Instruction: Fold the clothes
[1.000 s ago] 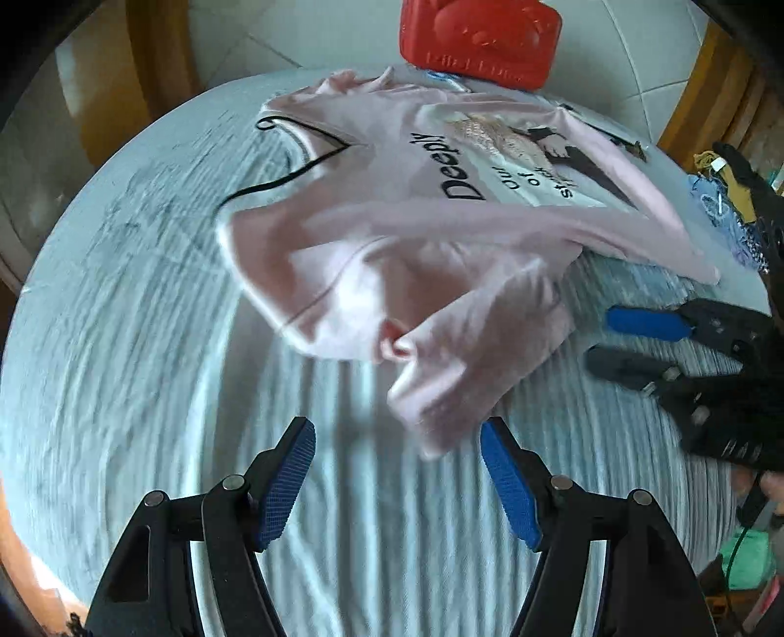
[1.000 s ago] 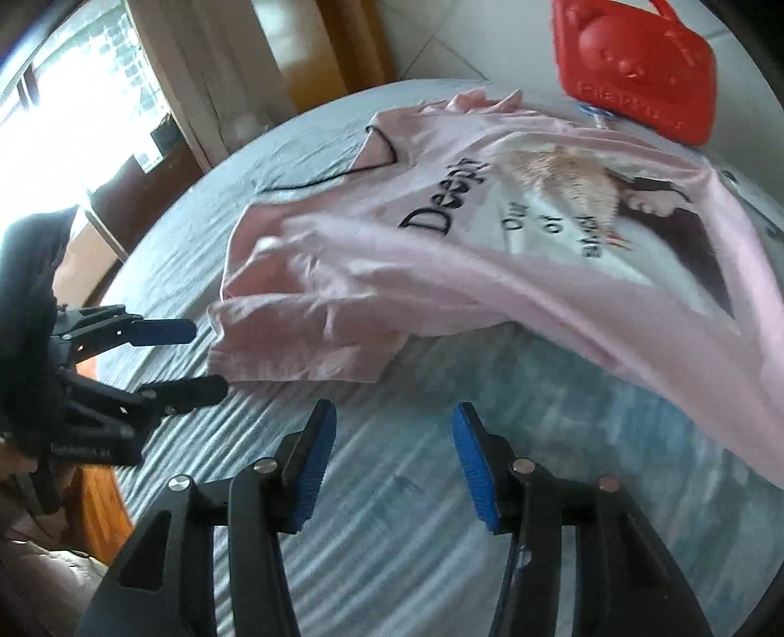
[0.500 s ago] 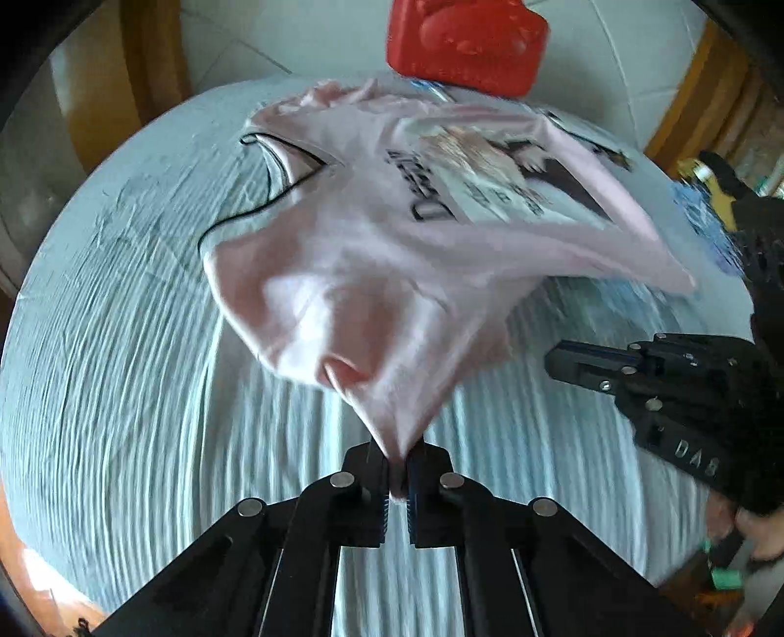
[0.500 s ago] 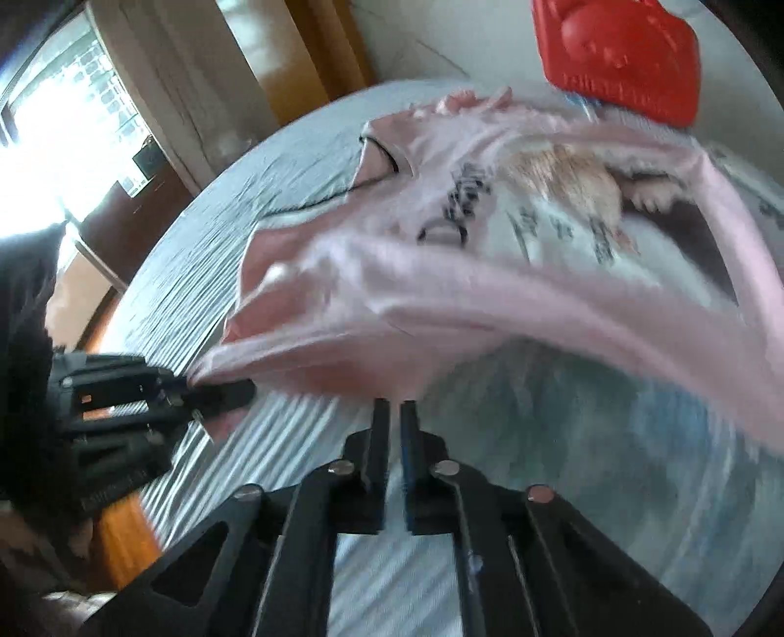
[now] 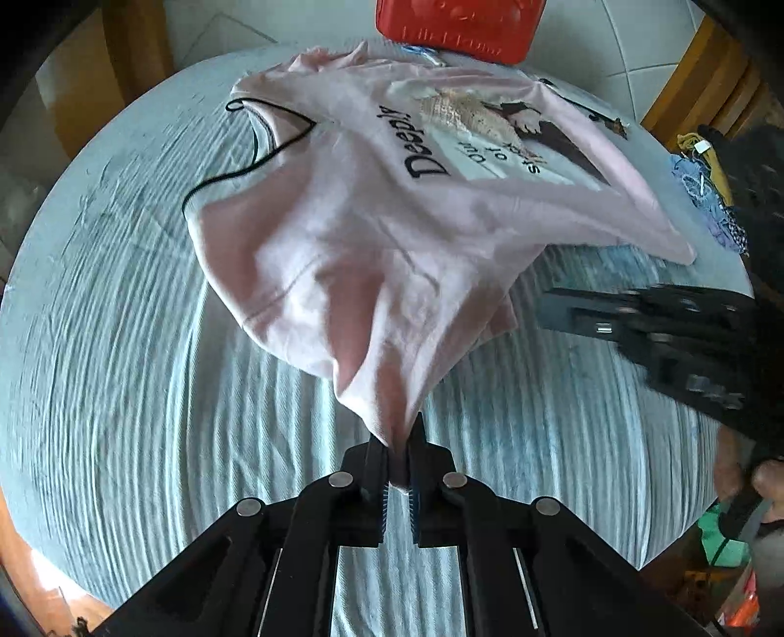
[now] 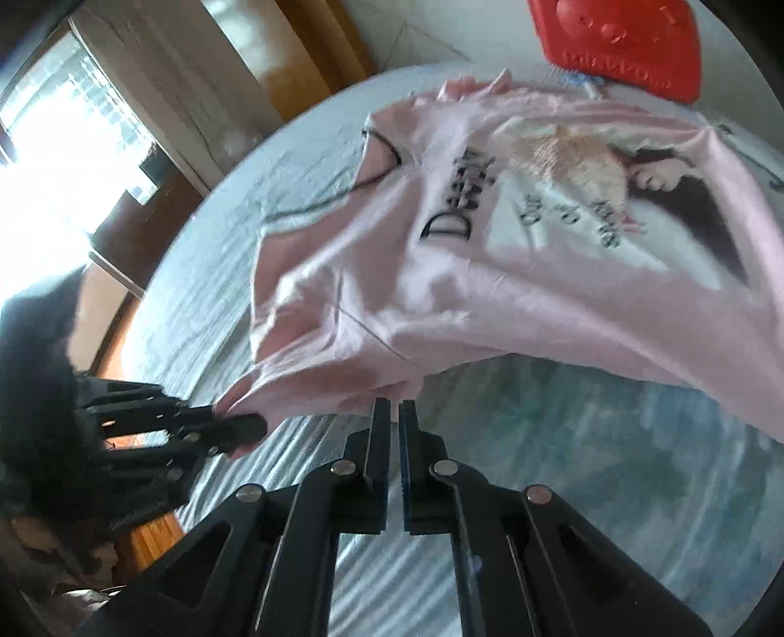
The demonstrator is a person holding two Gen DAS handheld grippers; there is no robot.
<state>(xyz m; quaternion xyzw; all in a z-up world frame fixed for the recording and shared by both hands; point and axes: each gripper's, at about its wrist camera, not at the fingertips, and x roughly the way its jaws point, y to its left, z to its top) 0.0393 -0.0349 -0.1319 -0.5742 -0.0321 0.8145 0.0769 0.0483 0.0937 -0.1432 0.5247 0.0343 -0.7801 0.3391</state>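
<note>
Grip first: your left hand-held gripper (image 5: 398, 470) is clamped tight on a bunched corner of the pink T-shirt (image 5: 392, 235), fabric pinched between the blue pads and pulled up into a peak. Your right hand-held gripper (image 6: 395, 416) has its fingers drawn almost together; cloth edge lies right at the tips, but whether any is caught between them you cannot tell from these views.

Shirt position: it lies straight ahead of both grippers on the striped bedsheet (image 5: 122, 367), printed side up, near edge lifted off the bed, far edge resting by the red bag (image 5: 460, 24). Long axis runs across your view, neckline to your left, hem trailing off to your right.

Key relation: the two grippers sit side by side along the near edge, left at the sleeve-end corner, right further along toward the body. The left is the only sure hold.

Pose: both point forward and slightly down over the bed, low, roughly level with each other.

Judgement: fold likely goes away from you, near edge carried over the print. Confirm the right grip before lifting, or the edge will sag.
</note>
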